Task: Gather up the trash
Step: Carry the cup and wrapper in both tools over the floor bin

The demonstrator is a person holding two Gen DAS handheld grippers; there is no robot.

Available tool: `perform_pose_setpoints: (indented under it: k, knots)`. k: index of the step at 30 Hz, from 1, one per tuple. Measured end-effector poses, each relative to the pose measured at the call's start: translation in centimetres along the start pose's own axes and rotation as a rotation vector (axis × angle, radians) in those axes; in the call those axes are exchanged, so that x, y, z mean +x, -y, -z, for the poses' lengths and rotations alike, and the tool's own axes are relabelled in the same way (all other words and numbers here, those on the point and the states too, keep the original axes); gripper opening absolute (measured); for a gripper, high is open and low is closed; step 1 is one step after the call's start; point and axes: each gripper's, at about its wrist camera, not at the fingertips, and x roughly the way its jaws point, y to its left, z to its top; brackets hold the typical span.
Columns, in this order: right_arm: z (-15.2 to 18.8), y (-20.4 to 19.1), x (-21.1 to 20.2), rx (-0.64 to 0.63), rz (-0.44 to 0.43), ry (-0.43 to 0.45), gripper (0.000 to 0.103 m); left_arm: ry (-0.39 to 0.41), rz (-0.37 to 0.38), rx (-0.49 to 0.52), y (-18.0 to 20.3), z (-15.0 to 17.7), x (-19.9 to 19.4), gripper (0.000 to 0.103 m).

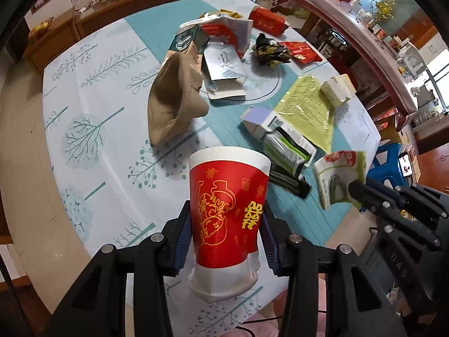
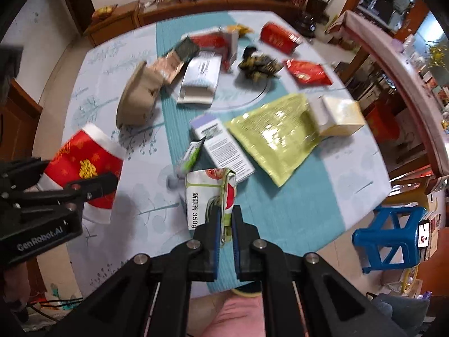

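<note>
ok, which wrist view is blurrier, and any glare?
Right wrist view: motion blur across the table clutter, glare on the yellow-green packet. Left wrist view: sharper, red paper cup crisp, only the food wrapper smeared. Both show fisheye bending at the edges.

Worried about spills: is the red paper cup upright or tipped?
Tipped. The red paper cup leans sideways in the left gripper, clear of the table. Contents: cannot tell.

You see a glossy red paper cup (image 1: 228, 213), a shiny yellow-green plastic bag (image 2: 276, 143), and a smooth printed tablecloth (image 1: 92, 129).
</note>
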Motion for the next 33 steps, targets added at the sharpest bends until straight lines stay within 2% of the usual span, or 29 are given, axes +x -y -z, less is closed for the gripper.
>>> perform_pose_setpoints:
  k: [6, 11, 16, 22, 30, 33]
  knots:
    - [0.2, -0.1, -1.5, -0.018, 0.019, 0.058, 0.007, 0.034, -0.002, 0.007, 0.8, 0.9, -1.1, 0.043]
    - [0.8, 0.0, -2.1, -0.038, 0.002, 0.070, 0.007, 0.064, -0.010, 0.009, 1.7, 1.6, -2.0, 0.043]
    - [1.8, 1.1, -2.4, -0.047, -0.021, 0.064, 0.007, 0.078, -0.009, 0.032, 4.3, 2.9, -2.2, 0.043]
    - [4.0, 3.9, -2.3, -0.041, -0.066, 0.059, 0.007, 0.111, -0.037, 0.068, 9.5, 4.6, -2.3, 0.043]
    - [9.0, 11.0, -2.5, -0.158, -0.138, 0.069, 0.007, 0.159, -0.077, -0.059, 18.2, 8.7, -0.6, 0.043]
    - [11.1, 14.5, -1.7, -0.164, -0.172, 0.036, 0.007, 0.125, -0.089, -0.096, 22.1, 11.1, 1.4, 0.043]
